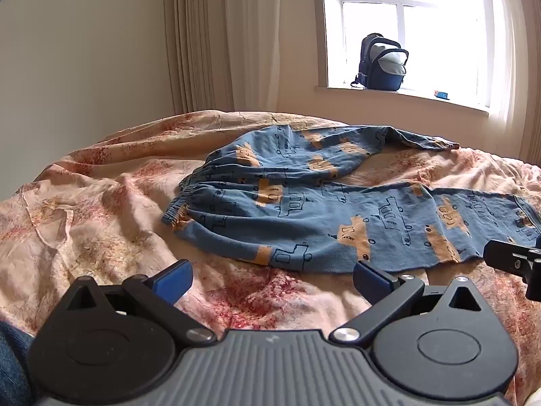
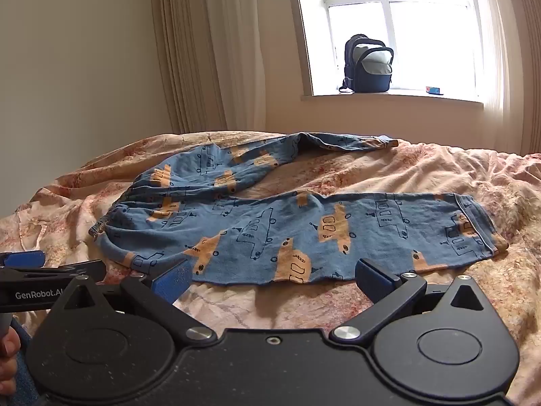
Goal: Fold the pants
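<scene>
A wide bed (image 1: 101, 209) covered by a crumpled peach bedspread (image 2: 422, 176) with reddish blotches fills the lower half of both wrist views, and behind it stand a plain wall, long pale curtains (image 1: 216, 40) and a bright window (image 2: 399, 27). Spread on the bedspread lie the pants (image 1: 304, 209), blue with orange and outlined vehicle prints: the gathered waistband sits toward the left, the nearer leg runs flat to the right with its hem at the far right, and the farther leg bends away toward the window side, its end lying rumpled near the bed's far edge. They are unfolded, the two legs apart with bedspread showing between them. On the window sill stands a dark blue backpack (image 2: 368, 67) with its top flap open, and a small blue object, too small to identify, rests further right on the same sill. The left gripper (image 1: 272, 275) hovers just short of the near edge of the pants, its blue-padded jaws spread wide with nothing between them. The right gripper (image 2: 273, 275) hangs beside it over the same near edge, jaws equally wide and empty. A hand (image 2: 8, 365) shows at the lower left of the right wrist view.
</scene>
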The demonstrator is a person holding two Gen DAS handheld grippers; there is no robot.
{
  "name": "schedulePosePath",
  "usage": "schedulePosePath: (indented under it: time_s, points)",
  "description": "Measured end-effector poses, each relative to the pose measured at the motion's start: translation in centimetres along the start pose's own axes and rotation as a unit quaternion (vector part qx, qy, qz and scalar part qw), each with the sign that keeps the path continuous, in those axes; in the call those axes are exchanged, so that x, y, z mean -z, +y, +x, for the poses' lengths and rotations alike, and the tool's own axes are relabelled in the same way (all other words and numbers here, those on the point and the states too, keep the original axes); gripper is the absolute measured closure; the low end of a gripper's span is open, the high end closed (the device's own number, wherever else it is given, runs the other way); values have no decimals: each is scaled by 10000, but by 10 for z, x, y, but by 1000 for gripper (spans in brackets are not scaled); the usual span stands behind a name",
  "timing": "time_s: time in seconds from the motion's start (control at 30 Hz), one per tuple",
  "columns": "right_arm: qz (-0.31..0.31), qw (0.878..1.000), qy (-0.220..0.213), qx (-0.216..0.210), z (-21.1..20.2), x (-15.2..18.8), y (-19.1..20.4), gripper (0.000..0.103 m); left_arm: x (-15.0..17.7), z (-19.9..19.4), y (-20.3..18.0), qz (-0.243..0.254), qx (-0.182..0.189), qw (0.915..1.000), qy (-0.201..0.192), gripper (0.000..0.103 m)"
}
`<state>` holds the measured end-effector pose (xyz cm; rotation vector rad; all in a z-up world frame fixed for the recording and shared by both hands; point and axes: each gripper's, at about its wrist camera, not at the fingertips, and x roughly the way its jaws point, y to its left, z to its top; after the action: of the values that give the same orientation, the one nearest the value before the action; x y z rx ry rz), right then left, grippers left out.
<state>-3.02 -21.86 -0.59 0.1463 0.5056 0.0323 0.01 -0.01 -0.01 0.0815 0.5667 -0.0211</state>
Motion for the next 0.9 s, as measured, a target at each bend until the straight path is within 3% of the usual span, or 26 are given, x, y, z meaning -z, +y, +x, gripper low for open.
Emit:
schedulePosePath:
  time_s: [0.9]
  points:
    - [3, 10000, 41, 1, 1, 0, -1, 0, 0, 0, 0, 0, -7, 10000, -11, 0]
